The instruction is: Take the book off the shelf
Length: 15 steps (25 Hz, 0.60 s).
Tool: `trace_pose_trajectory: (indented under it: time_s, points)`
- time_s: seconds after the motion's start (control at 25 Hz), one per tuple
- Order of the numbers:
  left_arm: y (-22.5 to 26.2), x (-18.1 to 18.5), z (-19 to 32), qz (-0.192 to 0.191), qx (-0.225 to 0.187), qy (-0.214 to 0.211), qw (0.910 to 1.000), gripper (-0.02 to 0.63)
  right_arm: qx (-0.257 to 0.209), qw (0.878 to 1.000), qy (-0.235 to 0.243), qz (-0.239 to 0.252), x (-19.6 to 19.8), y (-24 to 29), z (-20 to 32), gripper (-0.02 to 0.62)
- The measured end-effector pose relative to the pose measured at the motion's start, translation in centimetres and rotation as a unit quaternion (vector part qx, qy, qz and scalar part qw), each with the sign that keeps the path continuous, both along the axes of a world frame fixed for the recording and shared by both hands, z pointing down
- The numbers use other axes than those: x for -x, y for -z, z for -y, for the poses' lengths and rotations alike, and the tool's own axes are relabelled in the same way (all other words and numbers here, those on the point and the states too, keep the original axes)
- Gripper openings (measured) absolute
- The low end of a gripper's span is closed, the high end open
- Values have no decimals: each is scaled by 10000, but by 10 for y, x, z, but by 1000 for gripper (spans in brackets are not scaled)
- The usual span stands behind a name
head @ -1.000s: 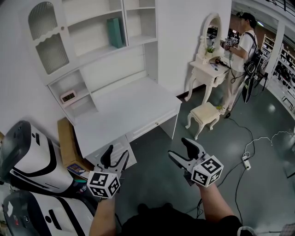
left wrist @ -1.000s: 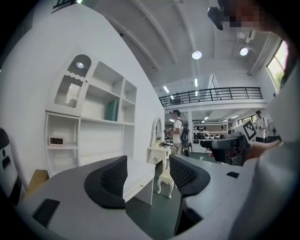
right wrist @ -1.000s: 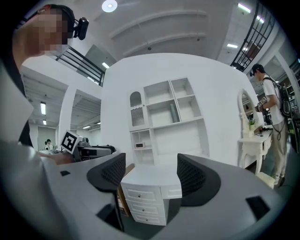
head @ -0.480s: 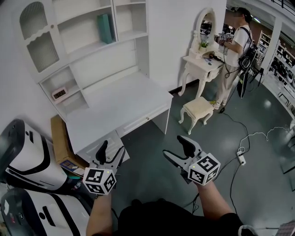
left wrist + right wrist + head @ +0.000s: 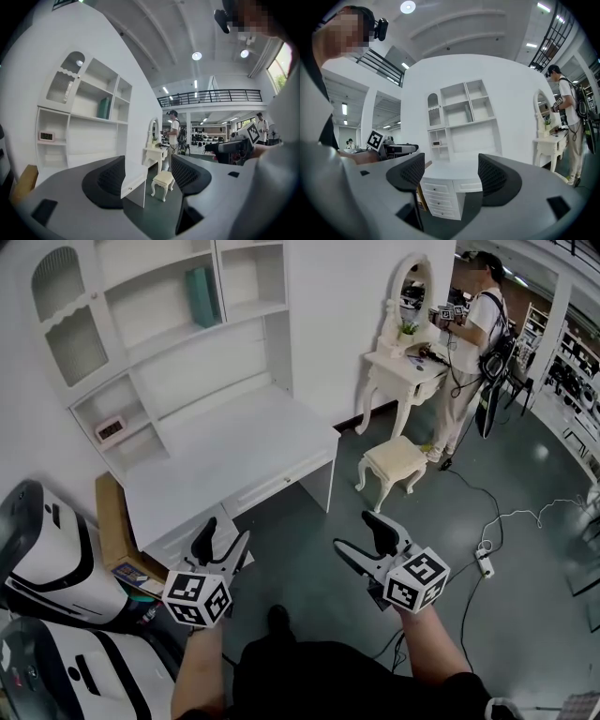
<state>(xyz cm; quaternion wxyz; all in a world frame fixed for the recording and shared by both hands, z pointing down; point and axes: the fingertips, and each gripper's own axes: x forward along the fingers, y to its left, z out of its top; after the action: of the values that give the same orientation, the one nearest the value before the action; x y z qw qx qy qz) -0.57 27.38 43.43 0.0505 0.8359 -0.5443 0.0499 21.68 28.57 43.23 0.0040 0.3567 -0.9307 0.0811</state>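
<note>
A teal book [image 5: 202,296] stands upright on a middle shelf of the white shelf unit [image 5: 141,343] above the desk; the left gripper view shows the same book [image 5: 104,108] far off. My left gripper [image 5: 223,540] hangs open over the floor in front of the desk, well short of the shelf, nothing between its jaws [image 5: 147,171]. My right gripper [image 5: 361,535] is open too, level with it and empty [image 5: 452,171], pointing at the desk and shelves.
A white desk [image 5: 225,456] with drawers stands below the shelves, with a small clock [image 5: 110,430] in a cubby. Right of it are a dressing table [image 5: 403,362], a stool [image 5: 389,465] and a standing person [image 5: 469,343]. White machines [image 5: 56,559] and a cardboard box [image 5: 108,521] crowd the left. A cable and power strip [image 5: 485,563] lie on the floor.
The desk and shelf unit have slid left in the head view. Both grippers stay side by side low in that view, still open and empty.
</note>
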Motion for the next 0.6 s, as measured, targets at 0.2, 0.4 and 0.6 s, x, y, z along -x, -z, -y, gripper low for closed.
trace_pose_trajectory:
  time_s: [0.2, 0.4, 0.6]
  points:
    - [-8, -6, 31, -58, 148, -88, 9998, 298, 166, 9999, -16, -7, -4, -9, 27, 350]
    - [-19, -9, 69, -101, 318, -167, 9993, 298, 303, 9995, -55, -56, -4, -17, 59, 350]
    - [-28, 5, 112, -142, 379, -146, 9991, 298, 419, 9991, -62, -68, 9, -25, 101, 350]
